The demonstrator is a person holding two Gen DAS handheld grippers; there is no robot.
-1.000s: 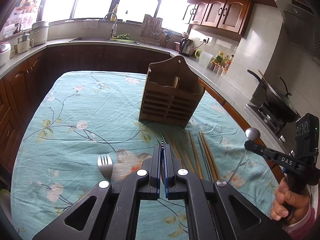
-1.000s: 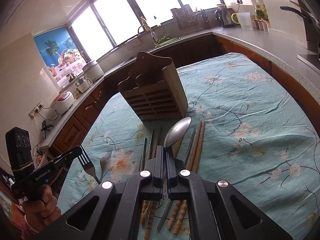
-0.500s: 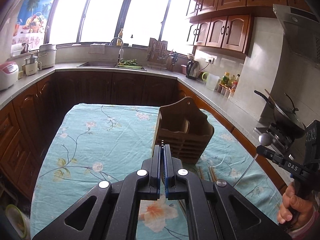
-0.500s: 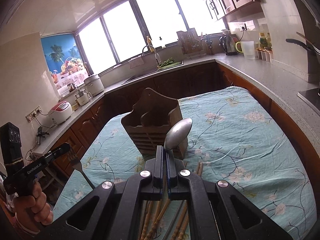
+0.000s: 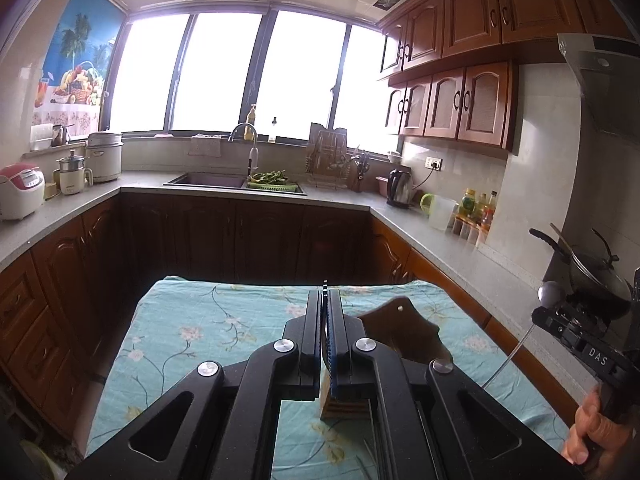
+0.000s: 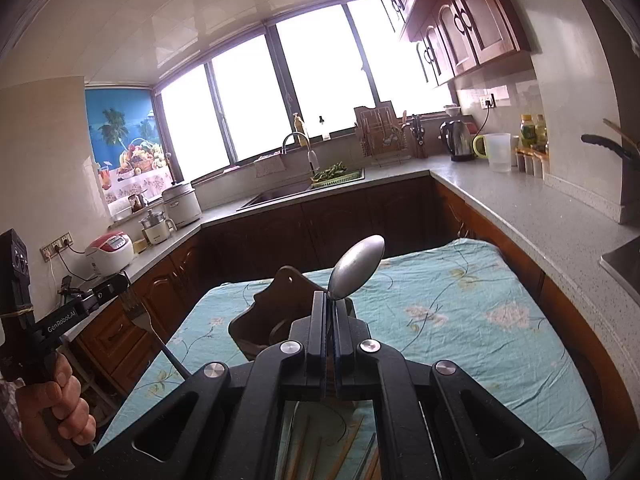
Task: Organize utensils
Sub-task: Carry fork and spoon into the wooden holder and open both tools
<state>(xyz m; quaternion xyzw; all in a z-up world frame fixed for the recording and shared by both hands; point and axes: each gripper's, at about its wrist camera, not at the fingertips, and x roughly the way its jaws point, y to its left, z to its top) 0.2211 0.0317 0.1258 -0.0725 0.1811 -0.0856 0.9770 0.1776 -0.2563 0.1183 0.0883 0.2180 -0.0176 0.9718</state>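
Note:
My left gripper (image 5: 325, 300) is shut on a fork; its tines just show above the fingertips, and the fork (image 6: 138, 314) shows clearly in the right wrist view, held by the left gripper (image 6: 120, 284). My right gripper (image 6: 330, 300) is shut on a metal spoon (image 6: 358, 266), bowl up; the spoon (image 5: 550, 292) also shows at the right of the left wrist view. The wooden utensil holder (image 6: 276, 312) stands on the table just below and behind the right fingers, and partly hidden behind the left ones (image 5: 404, 332). Chopsticks (image 6: 308, 448) lie on the cloth under the right gripper.
The table wears a teal floral cloth (image 5: 208, 328). Dark wood cabinets and a grey counter (image 6: 520, 200) ring it, with a sink (image 5: 212, 180), a kettle (image 5: 400, 188), a wok on the stove (image 5: 592, 272) and rice cookers (image 5: 20, 192).
Both grippers have risen and tilted up with their utensils: the table and chopsticks dropped low in view. The holder now sits right under the fingertips.

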